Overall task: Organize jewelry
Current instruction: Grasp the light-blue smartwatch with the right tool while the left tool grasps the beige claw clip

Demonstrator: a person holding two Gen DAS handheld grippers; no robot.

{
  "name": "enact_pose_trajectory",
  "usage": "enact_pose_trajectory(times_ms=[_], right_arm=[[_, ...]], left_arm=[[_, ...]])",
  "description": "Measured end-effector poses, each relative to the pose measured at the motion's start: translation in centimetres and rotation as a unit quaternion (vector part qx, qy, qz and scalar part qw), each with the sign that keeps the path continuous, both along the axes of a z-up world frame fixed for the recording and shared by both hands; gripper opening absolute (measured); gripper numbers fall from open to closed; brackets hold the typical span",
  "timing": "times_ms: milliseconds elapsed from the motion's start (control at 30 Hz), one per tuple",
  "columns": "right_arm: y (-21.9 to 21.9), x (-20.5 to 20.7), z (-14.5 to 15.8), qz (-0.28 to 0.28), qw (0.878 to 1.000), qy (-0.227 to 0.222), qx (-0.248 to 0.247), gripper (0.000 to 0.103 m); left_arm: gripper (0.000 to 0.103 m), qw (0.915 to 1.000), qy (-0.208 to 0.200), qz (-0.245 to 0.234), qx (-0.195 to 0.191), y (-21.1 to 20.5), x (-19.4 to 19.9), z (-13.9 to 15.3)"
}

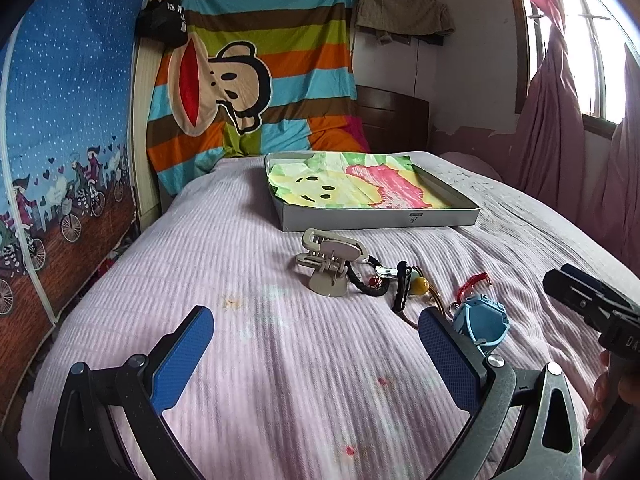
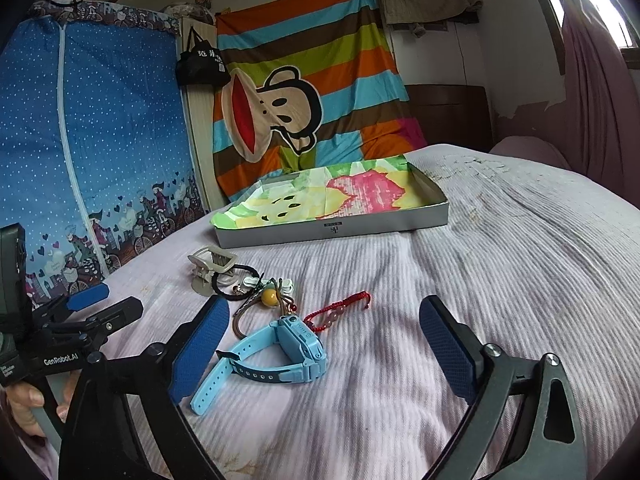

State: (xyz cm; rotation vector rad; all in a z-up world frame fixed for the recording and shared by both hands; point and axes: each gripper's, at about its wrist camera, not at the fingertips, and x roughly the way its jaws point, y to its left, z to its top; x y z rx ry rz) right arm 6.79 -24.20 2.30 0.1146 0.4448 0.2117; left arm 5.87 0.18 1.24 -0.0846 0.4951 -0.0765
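A pile of small items lies on the pink bedspread: a beige hair claw clip (image 1: 330, 262) (image 2: 210, 266), a black hair tie (image 1: 370, 284) (image 2: 228, 284), a yellow bead on a brown cord (image 1: 422, 285) (image 2: 270, 297), a red string bracelet (image 1: 474, 282) (image 2: 340, 306) and a light blue watch (image 1: 482, 322) (image 2: 276, 354). A shallow grey box (image 1: 380, 220) (image 2: 332, 232) with a colourful lining sits behind them. My left gripper (image 1: 316, 360) is open and empty, left of the pile. My right gripper (image 2: 324, 352) is open, with the watch between its fingers but not touched.
The bed fills both views. A blue zip wardrobe (image 1: 60, 140) stands along the left side, a striped monkey sheet (image 1: 260, 68) hangs behind the box, and a pink curtain (image 1: 560, 128) and window are at the right.
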Motion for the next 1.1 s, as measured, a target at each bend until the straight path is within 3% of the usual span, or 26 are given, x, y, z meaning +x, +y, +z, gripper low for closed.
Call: enact_pose_trajectory(times_ms=[167,433,733,800,1000,1100], right_arm=[[1.1,2.2,-0.8,0.028,0.999,0.037,-0.017,0.06],[2.0,5.0,-2.5,0.067,0.992,0.105,-0.015,0.034],[3.0,6.5,-4.0,0.096,0.984,0.148,-0.022,0.029],[3.1,6.6,-4.2,0.099,0.982,0.156,-0.024,0.027],[2.9,6.5,-4.4,0.099,0.982,0.162,-0.014,0.027],[2.8,6.5,-4.5,0.101,0.981,0.164,-0.006,0.024]], left_arm=[[0.098,0.9993,0.033,-0.011,0.014,-0.5,3.0,0.2],[0.085,0.9959,0.079,-0.027,0.036,-0.9,6.8,-0.1],[0.067,0.9935,0.107,-0.029,0.026,-0.7,9.4,-1.0],[0.061,0.9936,0.106,-0.031,0.024,-0.8,9.7,-1.0],[0.031,0.9931,0.106,-0.043,0.025,-1.2,10.1,-1.1],[0.03,0.993,0.105,-0.046,0.028,-1.4,10.1,-1.2]])
